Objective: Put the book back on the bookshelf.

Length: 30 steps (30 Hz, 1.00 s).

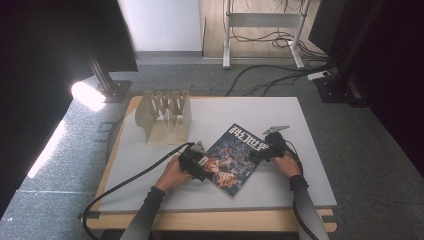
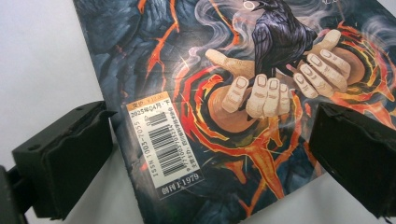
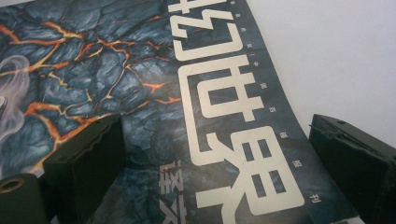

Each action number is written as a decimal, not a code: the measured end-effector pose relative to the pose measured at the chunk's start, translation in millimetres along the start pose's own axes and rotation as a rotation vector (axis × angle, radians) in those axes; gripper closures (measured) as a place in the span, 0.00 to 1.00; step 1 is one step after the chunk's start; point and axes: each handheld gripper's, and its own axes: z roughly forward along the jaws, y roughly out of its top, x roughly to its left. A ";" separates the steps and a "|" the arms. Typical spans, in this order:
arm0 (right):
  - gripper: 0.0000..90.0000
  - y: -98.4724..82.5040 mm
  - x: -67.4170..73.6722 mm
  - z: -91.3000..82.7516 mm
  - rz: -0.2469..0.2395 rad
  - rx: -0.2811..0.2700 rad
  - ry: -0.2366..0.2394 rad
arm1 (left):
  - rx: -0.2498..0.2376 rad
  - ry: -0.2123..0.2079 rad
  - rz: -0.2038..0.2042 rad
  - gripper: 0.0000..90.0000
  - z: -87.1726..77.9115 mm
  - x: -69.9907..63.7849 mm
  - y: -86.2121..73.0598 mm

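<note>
A magazine [image 1: 233, 158] lies flat on the white desk [image 1: 280, 115], turned like a diamond. Its cover is dark blue with orange cracks, a black bird and big hands.

The left gripper [image 1: 196, 162] is at one corner of the magazine. A hand [image 1: 173, 175] holds it. In the left gripper view its two black jaws stand wide apart and hold nothing [image 2: 205, 154]. One jaw is over the bare desk just beside the magazine's edge. The other jaw is over the cover near the other edge. Between the jaws you can see the white barcode sticker [image 2: 161, 142] and the painted hands under the bird. I cannot tell if the jaws touch the paper.

The right gripper [image 1: 267, 149] is at the far side of the magazine, held by the other hand [image 1: 287, 164]. In the right gripper view its jaws are wide too, with nothing in them [image 3: 217, 163]. One jaw is over the dark cracked part of the cover. The other jaw is over the white desk just past the magazine's edge. Between the jaws are the big pale letters [image 3: 229, 116] of the name on the cover.

A tan wooden rack [image 1: 165, 117] with upright slots stands on the desk, past the left gripper and well apart from both. Black cables [image 1: 125, 187] trail from the grippers off the near edge of the desk.
</note>
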 end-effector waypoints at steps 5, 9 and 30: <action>0.05 -5.6 13.9 -5.3 -0.002 0.012 -0.006 | -0.005 -0.013 0.016 0.00 -6.0 -3.3 -8.6; 0.05 -11.0 25.2 -8.9 -0.006 0.009 -0.005 | 0.000 -0.018 0.025 0.00 -11.3 -8.1 -15.1; 0.08 -51.2 68.2 -48.6 0.009 -0.051 -0.096 | -0.014 -0.010 0.025 0.00 -22.1 -41.4 -34.8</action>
